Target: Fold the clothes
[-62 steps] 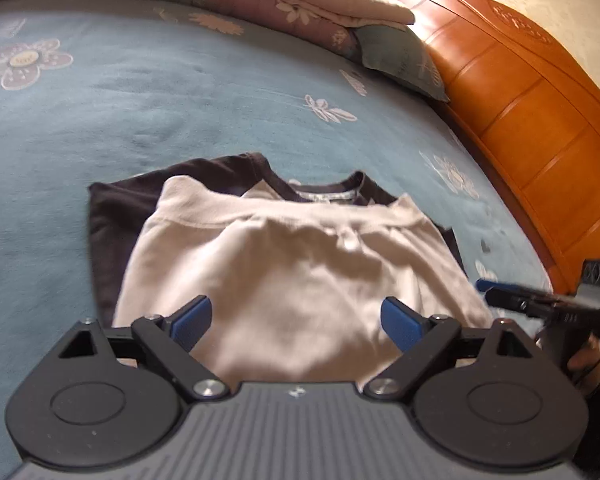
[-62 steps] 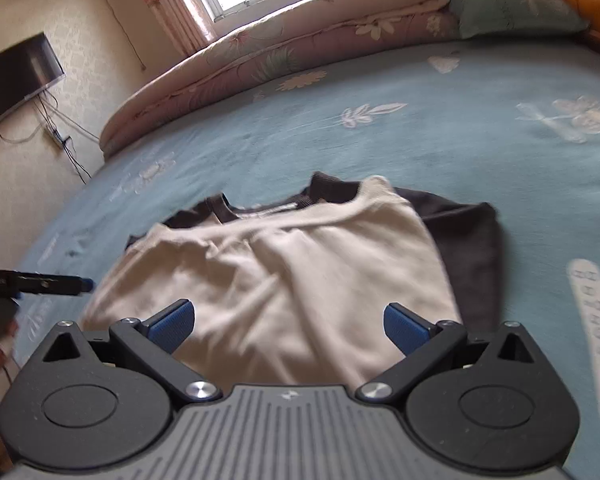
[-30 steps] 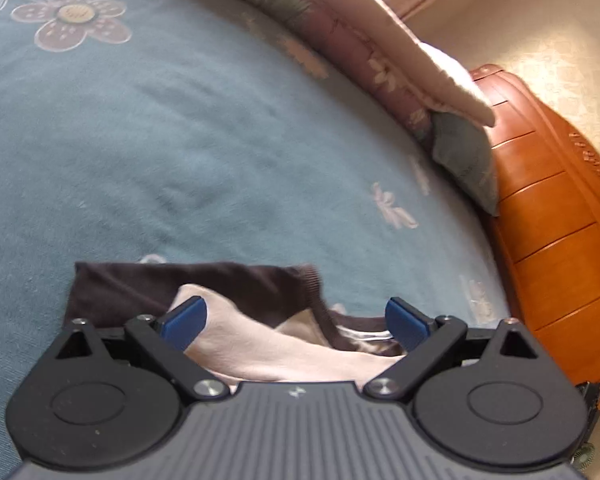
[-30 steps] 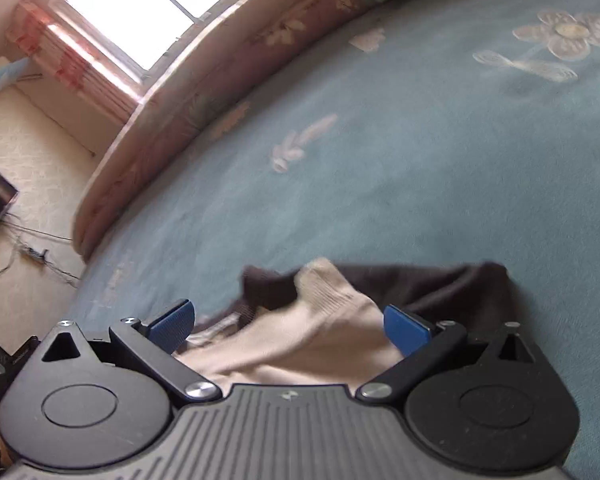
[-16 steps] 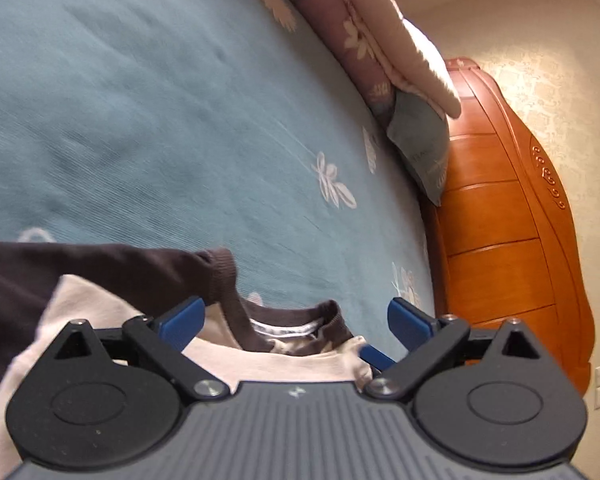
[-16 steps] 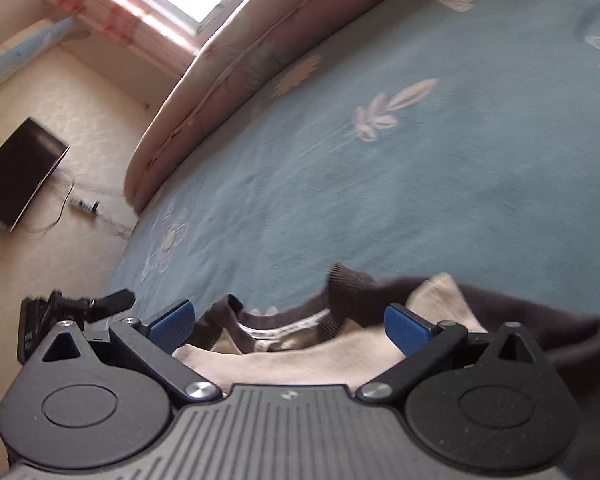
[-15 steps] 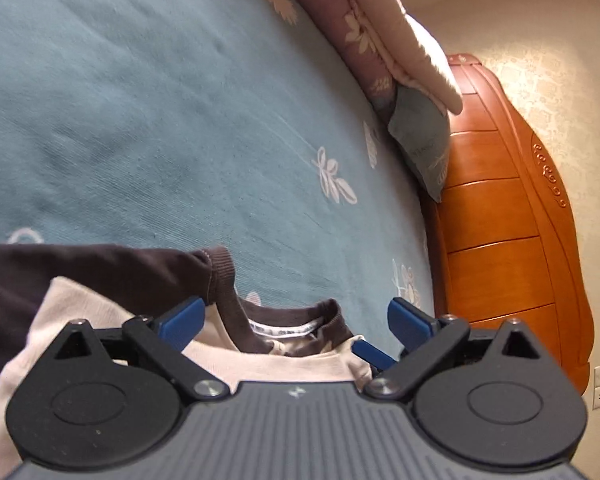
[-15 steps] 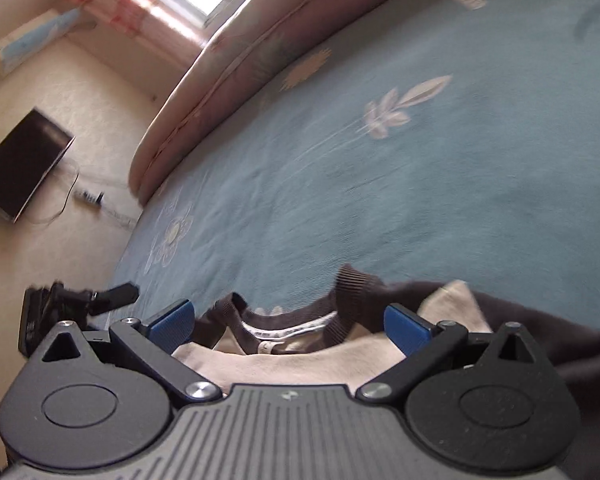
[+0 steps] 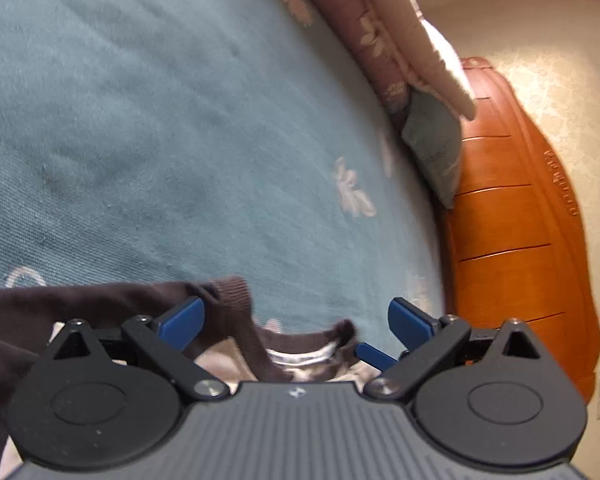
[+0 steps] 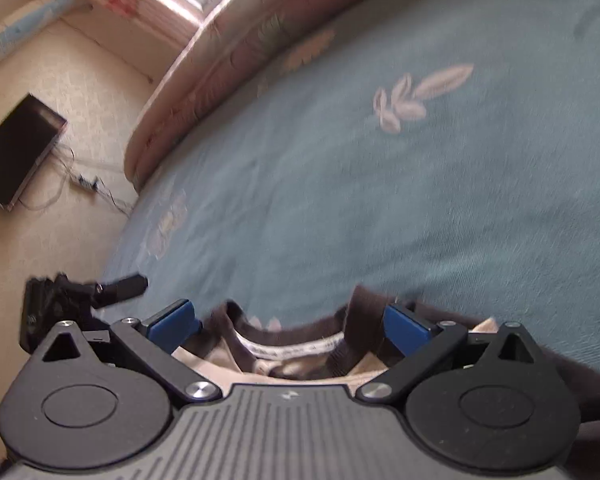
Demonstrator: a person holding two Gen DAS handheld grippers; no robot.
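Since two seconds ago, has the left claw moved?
Yes. The left claw has advanced over the cream garment to the dark brown sweater's ribbed collar, toward the orange wooden headboard.

The left gripper (image 9: 296, 322), blue-tipped jaws spread wide, hangs low over a dark brown knit garment's ribbed collar (image 9: 236, 300) on a teal flowered bedspread (image 9: 180, 140), near an orange wooden headboard (image 9: 515, 240).

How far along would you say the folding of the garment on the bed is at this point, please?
Partly done, it seems. The dark brown and cream sweatshirt lies on the teal bedspread with a brown ribbed cuff already turned in beside the collar. In hand: nothing; the left gripper and right gripper are both open above the neckline. Left: the final folds, though most of the garment is hidden.
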